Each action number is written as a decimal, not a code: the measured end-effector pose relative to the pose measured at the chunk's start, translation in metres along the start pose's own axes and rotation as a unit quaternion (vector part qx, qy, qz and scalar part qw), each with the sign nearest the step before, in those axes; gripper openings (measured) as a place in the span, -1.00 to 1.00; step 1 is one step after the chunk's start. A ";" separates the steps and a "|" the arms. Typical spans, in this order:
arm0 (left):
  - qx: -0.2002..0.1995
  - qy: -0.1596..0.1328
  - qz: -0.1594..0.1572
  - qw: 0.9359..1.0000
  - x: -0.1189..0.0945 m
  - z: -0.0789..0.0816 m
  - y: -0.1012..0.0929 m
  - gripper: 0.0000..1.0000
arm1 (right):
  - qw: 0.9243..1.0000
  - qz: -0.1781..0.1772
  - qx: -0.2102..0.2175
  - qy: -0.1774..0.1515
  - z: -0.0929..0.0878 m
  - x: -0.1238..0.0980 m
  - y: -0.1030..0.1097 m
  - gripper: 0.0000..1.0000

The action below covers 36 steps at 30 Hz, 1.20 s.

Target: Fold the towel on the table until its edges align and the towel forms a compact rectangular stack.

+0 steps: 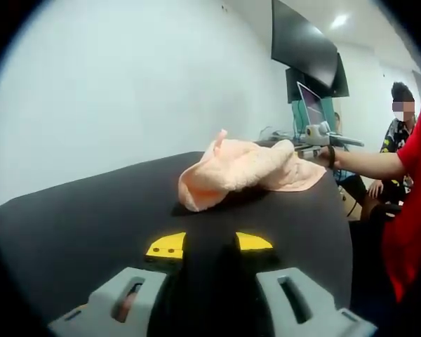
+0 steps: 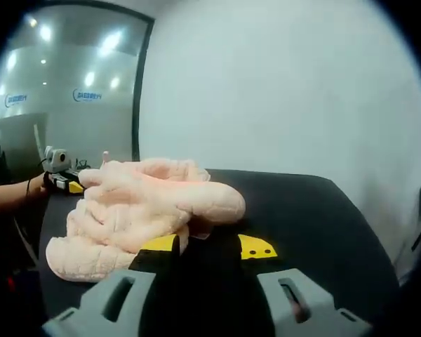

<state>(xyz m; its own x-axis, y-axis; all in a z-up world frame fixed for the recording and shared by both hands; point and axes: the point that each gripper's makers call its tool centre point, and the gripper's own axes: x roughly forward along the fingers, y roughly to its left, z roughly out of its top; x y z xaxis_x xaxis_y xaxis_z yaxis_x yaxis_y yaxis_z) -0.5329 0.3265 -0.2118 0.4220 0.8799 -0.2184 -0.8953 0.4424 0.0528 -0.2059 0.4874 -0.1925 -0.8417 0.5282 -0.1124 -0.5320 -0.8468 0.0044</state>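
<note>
Starting the fold, you faced a crumpled peach towel heaped on the black table, long axis roughly between your tongs. Left gripper sat back, well apart; right gripper touched the heap. Whether either had closed, I couldn't tell. You needed corners first.

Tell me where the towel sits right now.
The peach towel lies crumpled on the black table, toward its far edge in the left gripper view, just beyond the jaws in the right gripper view.

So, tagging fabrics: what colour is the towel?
Pale peach-pink towel, clearest in the right gripper view.
</note>
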 end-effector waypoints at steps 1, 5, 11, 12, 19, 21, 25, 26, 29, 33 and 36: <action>0.000 0.000 0.000 1.000 0.000 0.000 0.000 -0.44 | 1.000 0.000 0.000 0.000 0.000 -0.001 0.001 -0.42; -0.002 -0.002 0.000 1.000 0.000 0.000 0.001 -0.44 | 1.000 -0.003 -0.002 0.002 -0.002 -0.001 0.000 -0.42; -0.003 -0.003 0.001 1.000 0.000 0.001 0.001 -0.44 | 1.000 -0.009 -0.006 0.002 -0.002 -0.003 0.003 -0.42; -0.003 -0.004 0.001 1.000 -0.001 0.001 0.000 -0.44 | 1.000 -0.009 -0.006 0.002 -0.002 -0.004 0.005 -0.42; -0.026 -0.020 0.004 0.999 -0.001 0.008 0.000 -0.41 | 1.000 -0.009 -0.004 0.003 -0.002 -0.007 0.010 -0.42; -0.029 -0.017 0.008 0.999 -0.001 0.007 0.000 -0.40 | 1.000 -0.011 -0.004 0.002 -0.002 -0.005 0.006 -0.42; -0.046 -0.021 0.025 0.998 0.000 0.010 0.007 -0.33 | 1.000 -0.017 0.005 -0.006 0.000 -0.006 0.002 -0.42; -0.048 -0.013 0.044 0.998 0.001 0.008 0.014 -0.33 | 1.000 -0.018 0.007 -0.010 0.001 -0.006 -0.002 -0.42; -0.033 -0.005 0.052 0.998 0.004 0.009 0.016 -0.28 | 0.999 -0.024 0.011 -0.018 0.004 -0.006 -0.007 -0.42; 0.003 0.012 0.047 0.999 0.013 0.012 0.025 -0.29 | 0.999 -0.025 0.014 -0.023 0.005 -0.005 -0.010 -0.42; 0.005 0.029 0.055 0.998 0.027 0.011 0.040 -0.39 | 0.999 -0.019 0.015 -0.021 0.004 -0.003 -0.012 -0.42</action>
<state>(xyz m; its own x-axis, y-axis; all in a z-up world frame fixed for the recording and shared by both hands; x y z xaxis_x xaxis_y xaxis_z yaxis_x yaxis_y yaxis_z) -0.5559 0.3702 -0.2048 0.3115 0.9123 -0.2658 -0.9343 0.3451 0.0893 -0.1975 0.4959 -0.1879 -0.8241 0.5621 -0.0703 -0.5650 -0.8245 0.0314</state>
